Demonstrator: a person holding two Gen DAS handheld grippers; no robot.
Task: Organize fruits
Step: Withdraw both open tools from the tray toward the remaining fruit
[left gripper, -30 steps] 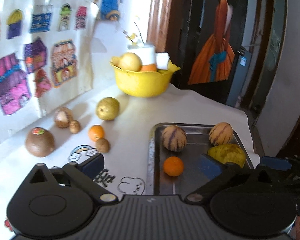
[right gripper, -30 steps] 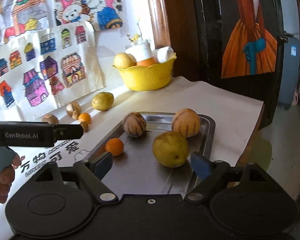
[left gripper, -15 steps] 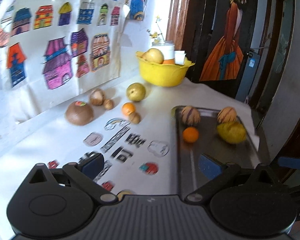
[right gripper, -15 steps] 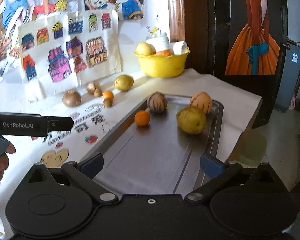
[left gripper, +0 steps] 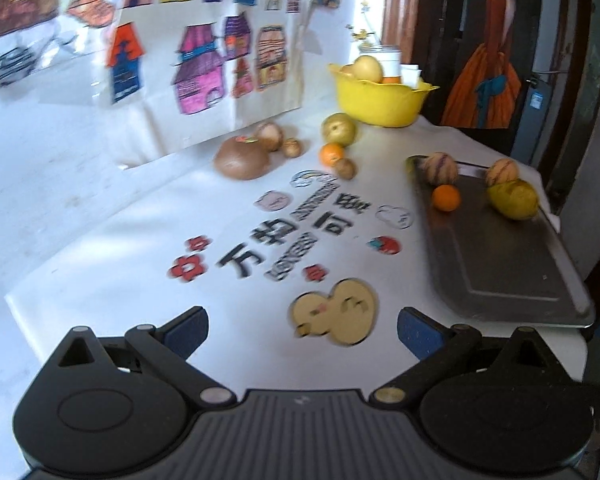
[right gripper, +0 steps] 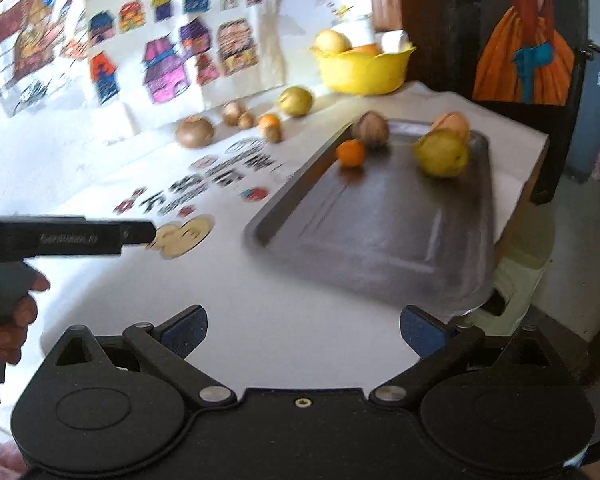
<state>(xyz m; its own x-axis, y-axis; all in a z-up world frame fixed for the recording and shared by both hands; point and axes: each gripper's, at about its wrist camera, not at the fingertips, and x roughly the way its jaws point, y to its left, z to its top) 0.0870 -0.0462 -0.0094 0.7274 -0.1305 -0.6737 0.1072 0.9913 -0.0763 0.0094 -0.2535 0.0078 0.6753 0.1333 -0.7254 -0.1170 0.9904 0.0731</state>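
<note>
My left gripper (left gripper: 302,330) and right gripper (right gripper: 304,330) both hang at the desk's (left gripper: 100,240) near edge, fingers spread wide and holding nothing, well apart from all fruit. The main risk, in my judgement, is round fruit rolling off the steel tray (right gripper: 380,232), which overhangs the desk's right edge; it holds a yellow-green pear (right gripper: 442,152), two striped melons and an orange (right gripper: 351,153) at its far end. Six loose fruits (left gripper: 242,157) lie near the desk's far edge beside the yellow bowl (left gripper: 378,100), under drawings taped on the wall.
</note>
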